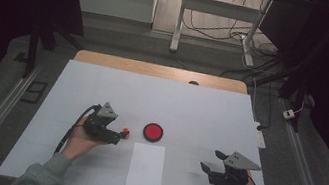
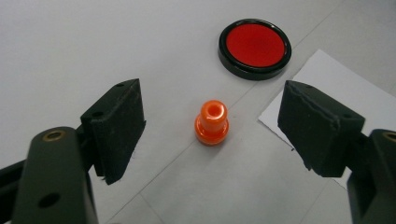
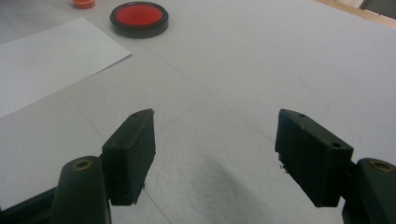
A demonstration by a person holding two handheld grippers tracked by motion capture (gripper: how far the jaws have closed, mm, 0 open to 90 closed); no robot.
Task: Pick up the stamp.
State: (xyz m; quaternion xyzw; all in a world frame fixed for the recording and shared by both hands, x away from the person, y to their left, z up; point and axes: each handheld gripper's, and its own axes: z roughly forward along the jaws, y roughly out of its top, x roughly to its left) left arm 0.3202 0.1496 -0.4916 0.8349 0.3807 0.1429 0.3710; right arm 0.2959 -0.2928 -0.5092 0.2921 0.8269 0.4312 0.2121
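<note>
left gripper view: our left tool [image 2: 212, 133] gapes wide around the upright orange stamp [image 2: 212, 123]; closing off-centre could topple it.

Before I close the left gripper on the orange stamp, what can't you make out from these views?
- Orange stamp: its underside is hidden, since it stands on the table; in the right gripper view the top edge cuts it off.
- Red ink pad: whether wet or dry cannot be told.
- White paper: any marks are too faint in the high view.
- Left gripper: the high view doesn't settle its height over the stamp.
</note>
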